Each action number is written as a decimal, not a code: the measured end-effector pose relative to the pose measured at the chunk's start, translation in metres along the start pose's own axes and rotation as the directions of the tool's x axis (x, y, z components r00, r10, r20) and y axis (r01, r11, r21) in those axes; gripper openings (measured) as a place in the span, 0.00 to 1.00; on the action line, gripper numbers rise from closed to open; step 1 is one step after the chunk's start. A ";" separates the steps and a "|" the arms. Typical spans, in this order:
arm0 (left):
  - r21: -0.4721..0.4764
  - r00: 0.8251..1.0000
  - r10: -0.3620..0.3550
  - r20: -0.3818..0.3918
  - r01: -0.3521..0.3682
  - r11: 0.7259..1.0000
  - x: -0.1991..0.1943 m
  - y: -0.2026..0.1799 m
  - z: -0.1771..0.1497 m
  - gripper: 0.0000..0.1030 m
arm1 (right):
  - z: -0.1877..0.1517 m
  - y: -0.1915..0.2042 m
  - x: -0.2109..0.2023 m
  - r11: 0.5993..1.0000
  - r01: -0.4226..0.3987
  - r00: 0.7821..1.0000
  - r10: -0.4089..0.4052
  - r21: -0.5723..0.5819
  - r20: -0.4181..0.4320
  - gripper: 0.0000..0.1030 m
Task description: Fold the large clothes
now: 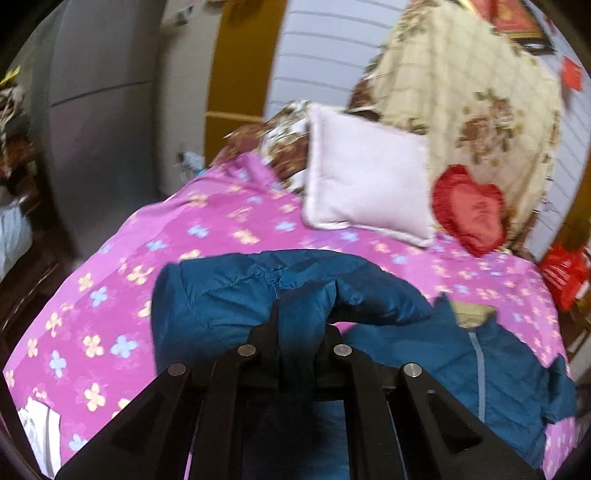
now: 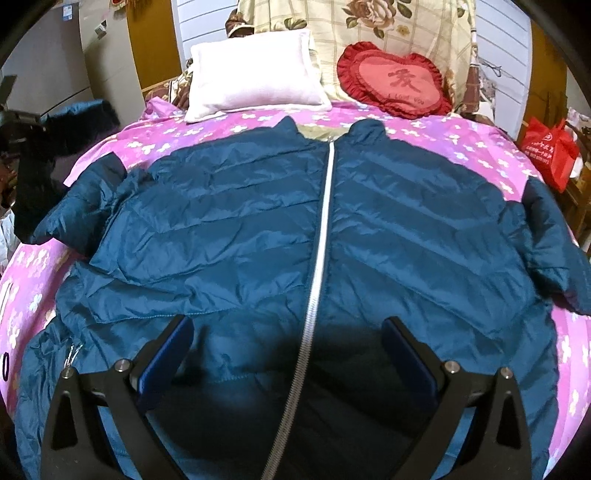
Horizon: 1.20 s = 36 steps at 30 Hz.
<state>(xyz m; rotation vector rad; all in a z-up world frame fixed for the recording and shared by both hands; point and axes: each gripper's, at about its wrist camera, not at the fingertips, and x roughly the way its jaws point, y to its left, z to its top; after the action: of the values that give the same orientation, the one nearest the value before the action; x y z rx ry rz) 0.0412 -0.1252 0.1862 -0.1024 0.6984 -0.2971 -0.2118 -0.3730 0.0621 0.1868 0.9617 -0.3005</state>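
Observation:
A dark teal puffer jacket lies front up on the pink flowered bed, its silver zipper closed and its collar toward the pillows. My right gripper hovers open over the jacket's lower front, one finger on each side of the zipper, nothing clamped. My left gripper is shut on the jacket's left sleeve, which is lifted off the sheet and bunched around the fingers. In the right wrist view that raised sleeve end shows at the far left, beyond the bed's edge.
A pale pink pillow, a red heart cushion and a floral quilt stand at the head of the bed. A red bag sits off the right side. A grey cabinet and dark furniture stand to the left.

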 end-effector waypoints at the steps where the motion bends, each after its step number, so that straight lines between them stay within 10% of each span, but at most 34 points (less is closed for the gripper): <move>1: 0.011 1.000 -0.023 0.005 0.023 1.000 -0.006 -0.011 0.000 0.00 | -0.001 -0.003 -0.004 1.000 0.001 1.000 -0.001 0.004 0.002 1.00; 21: 0.256 0.950 -0.293 -0.110 0.312 0.915 -0.029 -0.225 -0.069 0.00 | -0.022 -0.094 -0.042 0.986 0.135 0.991 -0.136 0.094 -0.001 1.00; 36: 0.265 0.902 -0.327 -0.282 0.400 0.877 0.021 -0.297 -0.147 0.00 | -0.025 -0.152 -0.015 0.961 0.208 0.978 -0.201 0.181 -0.056 1.00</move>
<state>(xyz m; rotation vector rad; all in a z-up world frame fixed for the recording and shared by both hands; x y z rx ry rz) -0.1083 -0.4140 0.1186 0.1122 0.8509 -0.7948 -0.2899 -0.5065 0.0568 0.2653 0.9913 -0.5806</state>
